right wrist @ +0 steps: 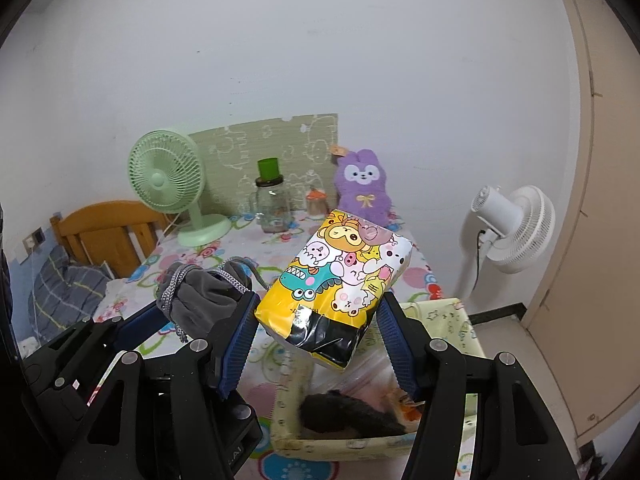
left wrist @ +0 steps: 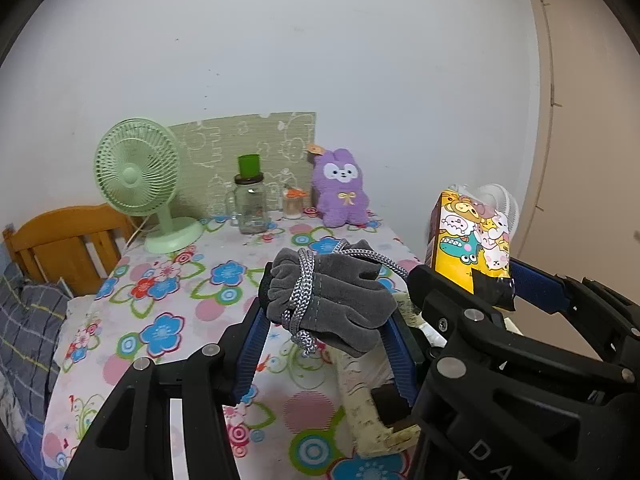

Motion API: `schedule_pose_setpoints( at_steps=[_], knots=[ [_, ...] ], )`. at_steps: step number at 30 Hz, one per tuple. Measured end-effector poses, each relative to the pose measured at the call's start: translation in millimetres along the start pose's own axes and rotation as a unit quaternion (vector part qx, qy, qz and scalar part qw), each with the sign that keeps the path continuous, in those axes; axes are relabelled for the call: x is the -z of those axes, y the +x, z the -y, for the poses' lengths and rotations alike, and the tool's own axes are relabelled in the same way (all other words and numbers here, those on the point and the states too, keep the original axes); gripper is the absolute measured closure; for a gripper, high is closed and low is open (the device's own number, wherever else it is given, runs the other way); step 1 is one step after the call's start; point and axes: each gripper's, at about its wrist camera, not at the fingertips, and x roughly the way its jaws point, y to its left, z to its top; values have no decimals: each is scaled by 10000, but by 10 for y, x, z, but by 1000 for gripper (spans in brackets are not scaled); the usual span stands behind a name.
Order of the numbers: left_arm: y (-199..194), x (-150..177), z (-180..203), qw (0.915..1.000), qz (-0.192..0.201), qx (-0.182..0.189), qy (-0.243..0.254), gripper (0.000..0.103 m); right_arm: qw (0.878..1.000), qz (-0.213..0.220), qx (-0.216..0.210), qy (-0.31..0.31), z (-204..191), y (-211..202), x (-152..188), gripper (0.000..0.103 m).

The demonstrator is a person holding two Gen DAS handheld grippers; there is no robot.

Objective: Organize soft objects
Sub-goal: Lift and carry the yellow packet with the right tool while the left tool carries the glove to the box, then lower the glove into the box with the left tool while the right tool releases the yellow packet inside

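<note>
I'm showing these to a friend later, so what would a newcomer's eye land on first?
Probably the bright yellow cartoon-printed tissue pack, clamped in the right gripper above a pale patterned box. Beside it, the left gripper holds a grey velvet drawstring pouch over the floral tablecloth. At the back, a purple plush bunny sits against the wall.

box (right wrist: 460, 322) partly behind tissue pack (right wrist: 340, 276), dark item (right wrist: 352, 412) inside blurred

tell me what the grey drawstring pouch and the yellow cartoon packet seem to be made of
Grey drawstring pouch: soft velvety fabric, likely; matte nap, limp folds, braided cord wound around it. Yellow cartoon packet: thin plastic film, probably; glossy printed surface, crinkled glare at its lower end.
</note>
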Motion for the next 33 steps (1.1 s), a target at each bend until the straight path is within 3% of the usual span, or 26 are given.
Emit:
schedule_pose_setpoints(
  at_steps=[20,33],
  knots=[
    [308,-3,442,9980,-242,518,270,45,9991,-96,327,245,482,118,80,40],
    [578,89,702,9931,-640,856,473,45,9973,-327,506,418,757,302,197,40]
  ],
)
